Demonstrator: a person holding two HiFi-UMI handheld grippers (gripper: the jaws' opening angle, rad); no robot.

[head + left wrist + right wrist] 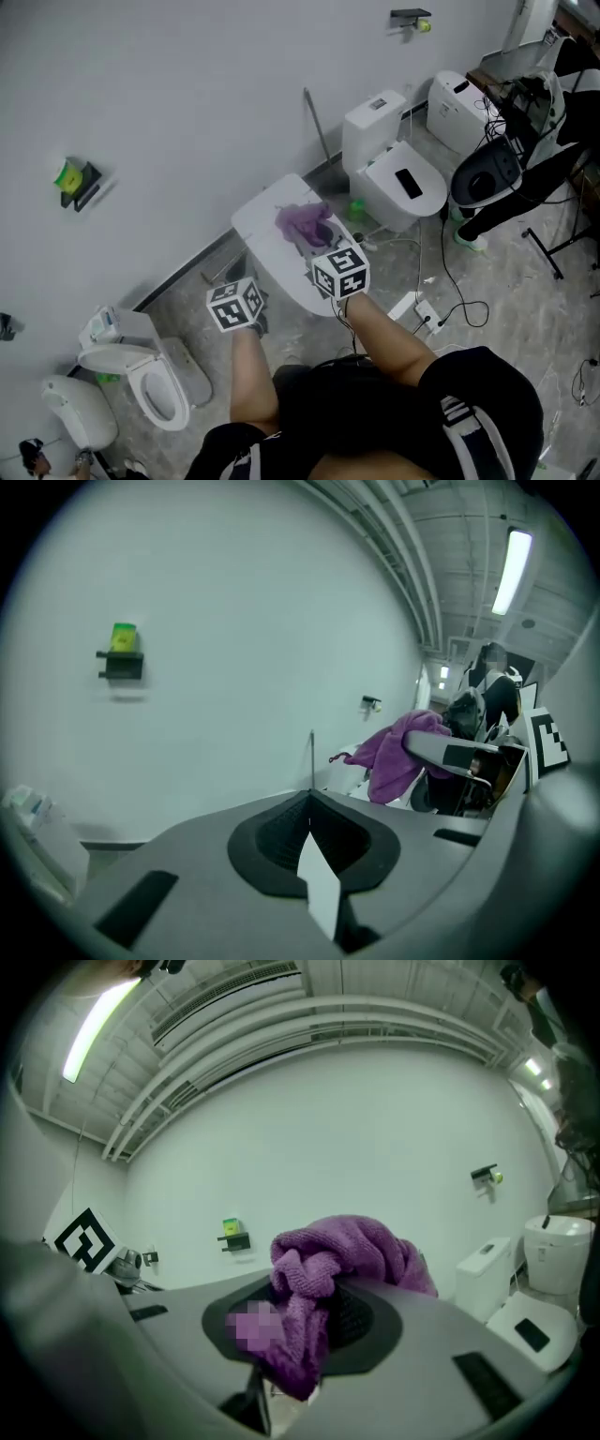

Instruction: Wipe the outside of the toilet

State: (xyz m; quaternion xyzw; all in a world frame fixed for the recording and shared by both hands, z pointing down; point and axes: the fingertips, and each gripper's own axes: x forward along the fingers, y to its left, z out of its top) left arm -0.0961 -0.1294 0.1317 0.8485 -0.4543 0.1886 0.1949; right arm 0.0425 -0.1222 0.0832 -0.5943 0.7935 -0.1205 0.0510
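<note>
**Toilet top under the cloth, sides not yet reached**

Toilet [269, 242] against the wall [187, 94], right in front of the person, between a neighbour toilet on the right [398, 183] and another on the left [141, 375]. Right gripper [314, 1283] clamped on a purple cloth [342, 1251], bunched between the jaws and held over the white top; contact with the surface not certain. Left gripper [310, 803] low at the left side, jaws together, nothing in them.

Best to press the cloth flat and draw long overlapping strokes, top first, then down the sides, with a loose fold ahead of the jaws so only fabric meets porcelain.

Open floor [183, 300] to the left. Cables [459, 314] and a power strip [424, 311] near the base on the right, so shorter strokes there. Little room behind, at the wall.
</note>
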